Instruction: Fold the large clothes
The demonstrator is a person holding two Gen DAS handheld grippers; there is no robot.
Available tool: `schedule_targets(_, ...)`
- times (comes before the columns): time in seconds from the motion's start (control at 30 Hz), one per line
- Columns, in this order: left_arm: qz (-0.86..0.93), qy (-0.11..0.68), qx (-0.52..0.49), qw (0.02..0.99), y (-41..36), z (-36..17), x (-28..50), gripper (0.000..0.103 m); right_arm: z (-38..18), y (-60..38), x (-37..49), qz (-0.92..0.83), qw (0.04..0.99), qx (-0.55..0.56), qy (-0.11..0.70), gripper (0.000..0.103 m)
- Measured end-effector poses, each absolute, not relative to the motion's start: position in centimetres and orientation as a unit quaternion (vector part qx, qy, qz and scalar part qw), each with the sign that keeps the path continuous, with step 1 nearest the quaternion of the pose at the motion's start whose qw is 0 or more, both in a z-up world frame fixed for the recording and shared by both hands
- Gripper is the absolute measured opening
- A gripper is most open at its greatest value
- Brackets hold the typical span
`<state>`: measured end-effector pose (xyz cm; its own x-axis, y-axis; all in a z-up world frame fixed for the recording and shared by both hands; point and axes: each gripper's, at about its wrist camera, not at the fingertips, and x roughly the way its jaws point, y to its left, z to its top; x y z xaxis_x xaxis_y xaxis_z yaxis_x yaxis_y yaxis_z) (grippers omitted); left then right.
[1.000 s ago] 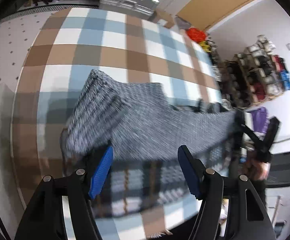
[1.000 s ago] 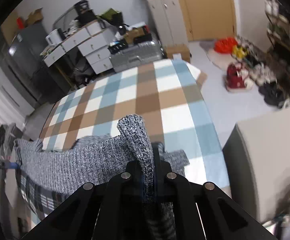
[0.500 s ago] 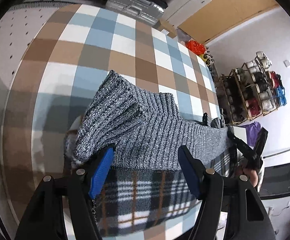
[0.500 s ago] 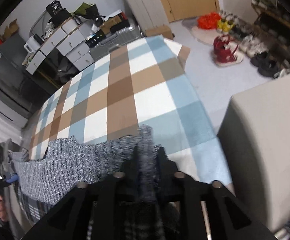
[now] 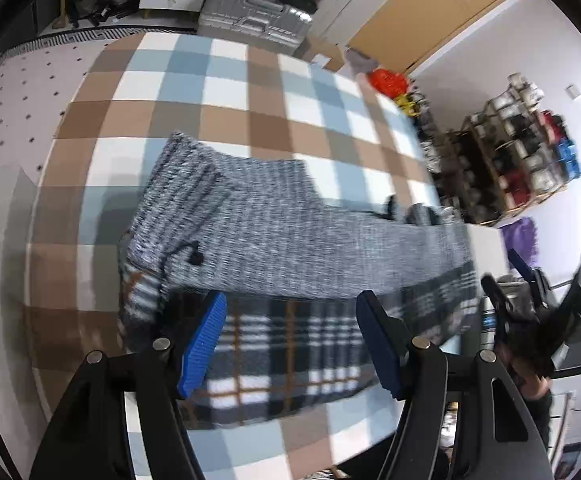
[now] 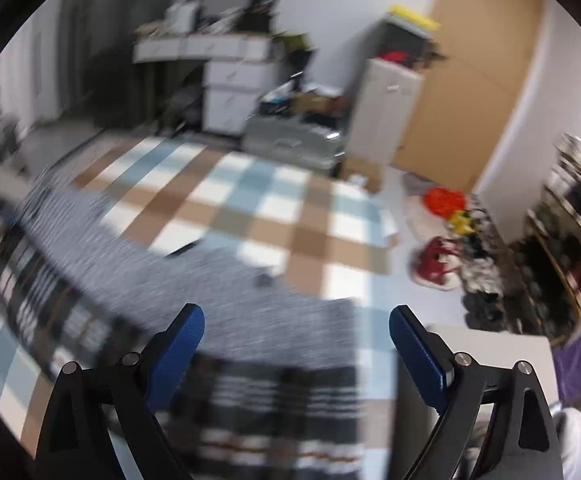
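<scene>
Knit garment (image 5: pixel 274 236) on checked bed (image 5: pixel 226 80); no containers.

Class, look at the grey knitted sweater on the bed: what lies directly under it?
Under the grey knitted sweater lies a dark plaid garment, its near part sticking out, on the checked bedcover. How far the plaid reaches beneath is hidden by the knit.
</scene>
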<state>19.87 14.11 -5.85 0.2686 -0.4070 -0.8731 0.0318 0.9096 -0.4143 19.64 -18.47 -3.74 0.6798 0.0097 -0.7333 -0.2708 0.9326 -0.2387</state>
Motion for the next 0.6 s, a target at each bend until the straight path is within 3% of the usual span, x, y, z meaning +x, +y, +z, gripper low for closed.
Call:
schedule_targets(0.2, -0.132, 0.598, -0.21, 0.762, 16.7, -8.7, 22.2, 0.063, -9.1, -14.6, 22.3, 0.075, 0.851, -0.218, 0.472, 0.094)
schedule_targets(0.4, -0.181, 0.58, -0.282, 0.743, 19.0, -10.9, 22.6, 0.062, -14.3, -19.0, 26.1, 0.052, 0.81, -0.144, 0.566, 0.098)
schedule_targets(0.47, -0.204, 0.575, -0.328, 0.722, 20.2, -12.0, 22.8, 0.062, -15.5, -19.7, 26.1, 0.062, 0.811, -0.128, 0.568, 0.103)
schedule_targets(0.6, -0.231, 0.566, -0.38, 0.695, 21.6, -12.7, 22.7, 0.062, -16.2, -19.6, 26.3, 0.062, 0.81, -0.131, 0.569, 0.103)
